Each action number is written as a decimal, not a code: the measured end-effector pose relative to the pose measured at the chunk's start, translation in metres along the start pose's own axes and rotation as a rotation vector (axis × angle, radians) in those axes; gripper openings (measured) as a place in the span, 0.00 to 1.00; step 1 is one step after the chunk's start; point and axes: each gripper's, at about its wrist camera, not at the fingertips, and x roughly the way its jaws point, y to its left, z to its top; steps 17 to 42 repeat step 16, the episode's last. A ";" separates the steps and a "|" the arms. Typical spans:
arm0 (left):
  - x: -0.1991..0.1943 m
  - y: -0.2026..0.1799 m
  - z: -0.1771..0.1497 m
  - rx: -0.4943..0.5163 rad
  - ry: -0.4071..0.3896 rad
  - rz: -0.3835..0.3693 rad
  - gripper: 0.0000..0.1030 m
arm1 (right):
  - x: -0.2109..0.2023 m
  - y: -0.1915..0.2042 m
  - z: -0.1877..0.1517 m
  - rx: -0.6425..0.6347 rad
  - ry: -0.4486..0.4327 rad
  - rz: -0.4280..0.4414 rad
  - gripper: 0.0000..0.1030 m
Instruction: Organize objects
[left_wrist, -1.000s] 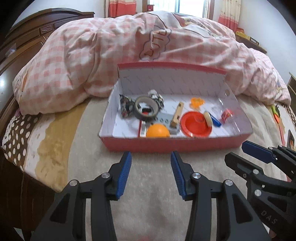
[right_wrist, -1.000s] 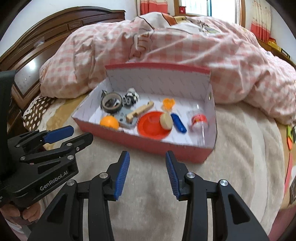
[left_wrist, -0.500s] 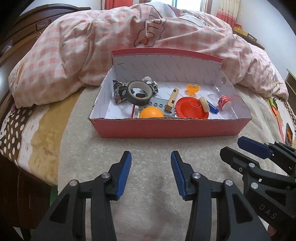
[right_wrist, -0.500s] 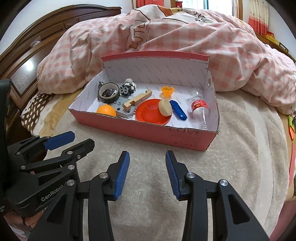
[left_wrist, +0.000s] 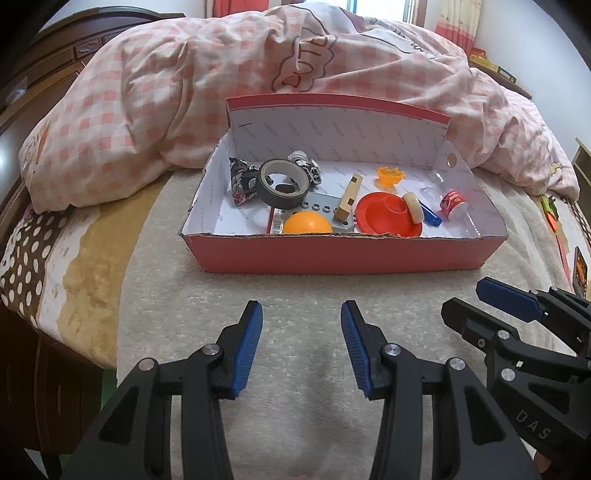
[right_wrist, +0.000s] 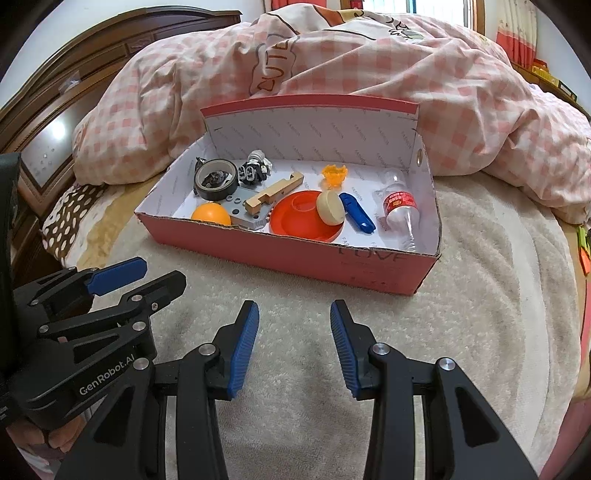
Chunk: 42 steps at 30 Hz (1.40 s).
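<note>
A red cardboard box with a white inside sits on the bed. It holds a roll of dark tape, an orange ball, a wooden block, a red disc, a blue pen and a small bottle. My left gripper and right gripper are both open and empty, above the blanket in front of the box.
A pink checked duvet is heaped behind the box. A beige fleece blanket covers the bed. A dark wooden headboard stands at the left. The bed's edge drops off at the left.
Both grippers have drawn back and risen, so the box sits farther away and I look more down into it. Both stay open and empty.
</note>
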 end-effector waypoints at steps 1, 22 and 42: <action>0.000 0.000 0.000 0.000 0.001 0.001 0.43 | 0.000 0.000 0.000 -0.001 0.000 0.001 0.40; 0.000 -0.001 -0.001 0.007 -0.005 0.010 0.43 | 0.000 -0.001 0.000 -0.002 0.000 0.002 0.40; 0.000 -0.001 -0.001 0.007 -0.005 0.010 0.43 | 0.000 -0.001 0.000 -0.002 0.000 0.002 0.40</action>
